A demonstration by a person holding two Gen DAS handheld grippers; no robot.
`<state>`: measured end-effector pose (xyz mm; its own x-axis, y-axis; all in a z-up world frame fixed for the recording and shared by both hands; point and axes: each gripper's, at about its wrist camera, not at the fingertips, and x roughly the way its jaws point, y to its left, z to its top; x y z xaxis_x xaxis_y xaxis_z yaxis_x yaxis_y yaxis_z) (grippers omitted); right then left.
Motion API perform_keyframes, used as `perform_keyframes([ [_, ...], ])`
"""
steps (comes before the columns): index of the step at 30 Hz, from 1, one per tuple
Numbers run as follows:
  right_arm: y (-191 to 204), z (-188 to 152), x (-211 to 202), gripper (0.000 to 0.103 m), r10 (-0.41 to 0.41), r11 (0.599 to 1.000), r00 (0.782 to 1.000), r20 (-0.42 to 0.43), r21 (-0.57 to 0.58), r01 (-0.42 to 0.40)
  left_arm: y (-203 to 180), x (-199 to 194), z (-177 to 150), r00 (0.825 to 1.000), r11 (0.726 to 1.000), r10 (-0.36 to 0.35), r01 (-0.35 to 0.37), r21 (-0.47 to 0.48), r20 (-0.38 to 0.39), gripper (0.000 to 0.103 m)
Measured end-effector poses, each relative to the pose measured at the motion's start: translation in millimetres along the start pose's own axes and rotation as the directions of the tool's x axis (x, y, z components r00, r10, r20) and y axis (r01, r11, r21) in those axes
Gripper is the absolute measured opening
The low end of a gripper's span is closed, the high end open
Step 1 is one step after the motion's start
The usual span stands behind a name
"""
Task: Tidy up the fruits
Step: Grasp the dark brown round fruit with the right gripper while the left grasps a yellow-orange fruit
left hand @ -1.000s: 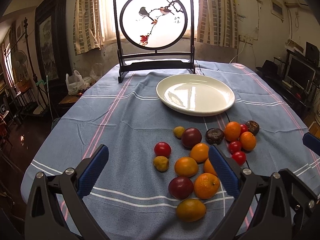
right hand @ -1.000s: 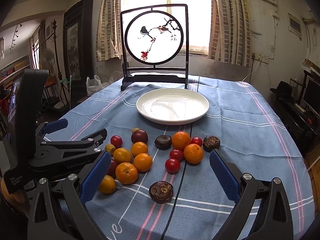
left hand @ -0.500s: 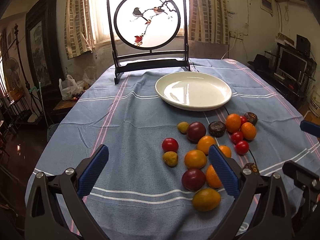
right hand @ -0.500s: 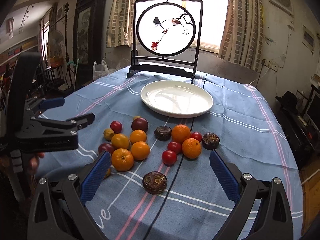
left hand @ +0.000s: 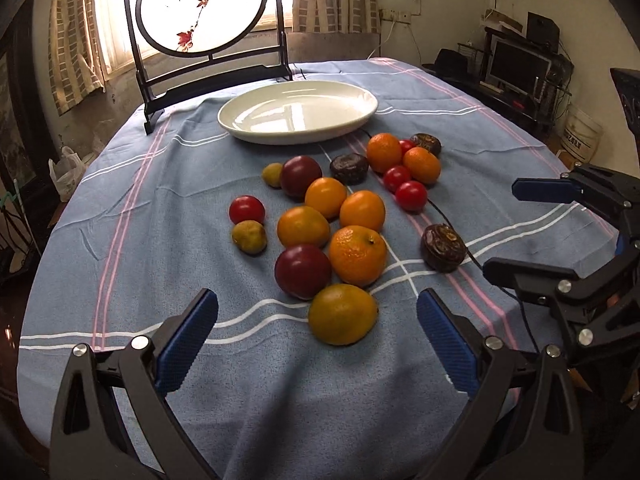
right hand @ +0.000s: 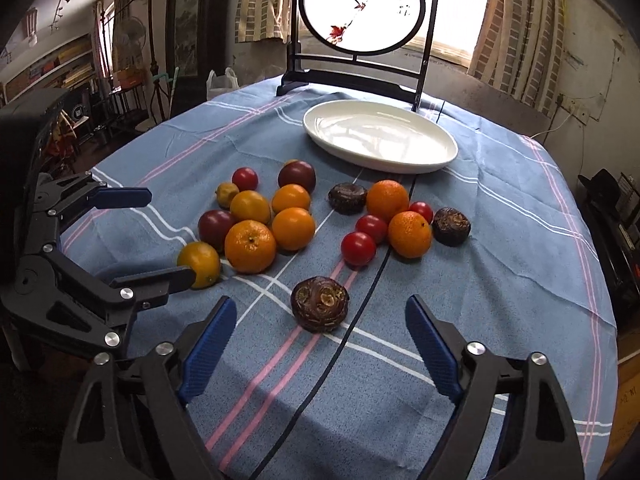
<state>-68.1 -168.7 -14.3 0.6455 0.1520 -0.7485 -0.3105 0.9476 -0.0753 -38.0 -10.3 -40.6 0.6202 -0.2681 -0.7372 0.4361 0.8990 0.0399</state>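
Several fruits lie loose on the blue tablecloth (left hand: 140, 248): oranges, red tomatoes, dark plums, small yellow-green fruits and brown wrinkled ones. An empty white plate (left hand: 298, 112) (right hand: 380, 136) stands behind them. My left gripper (left hand: 318, 336) is open and empty, its blue pads either side of the nearest orange (left hand: 343, 314), just short of it. My right gripper (right hand: 320, 340) is open and empty, just short of a brown wrinkled fruit (right hand: 320, 304). Each gripper shows from the side in the other's view: the right (left hand: 532, 232), the left (right hand: 160, 236).
A black-framed round screen with painted birds (left hand: 200, 4) (right hand: 360, 4) stands at the table's far end before a bright window. A thin black cable (right hand: 360, 292) runs across the cloth among the fruit. Furniture and a monitor (left hand: 516, 64) flank the table.
Both grippers have moved forward and down toward the fruit. The left now brackets the nearest orange; the right has closed in on the nearest brown fruit. Both stay open.
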Motion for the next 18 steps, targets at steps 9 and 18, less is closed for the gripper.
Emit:
perform_keyframes([
  [9,-16.4,0.8,29.0,0.074,0.117,0.989,0.989,-0.085,0.103,-0.108,-7.5,19.7,-3.7,0.996,0.999,-0.052,0.052,0.002,-0.072,0.084],
  [18,-12.8,5.4,60.3,0.056,0.179,0.981,0.973,-0.145,0.105,-0.164,-5.0,36.4,-0.6,0.992,0.998,-0.060,0.058,-0.023,-0.112,0.082],
])
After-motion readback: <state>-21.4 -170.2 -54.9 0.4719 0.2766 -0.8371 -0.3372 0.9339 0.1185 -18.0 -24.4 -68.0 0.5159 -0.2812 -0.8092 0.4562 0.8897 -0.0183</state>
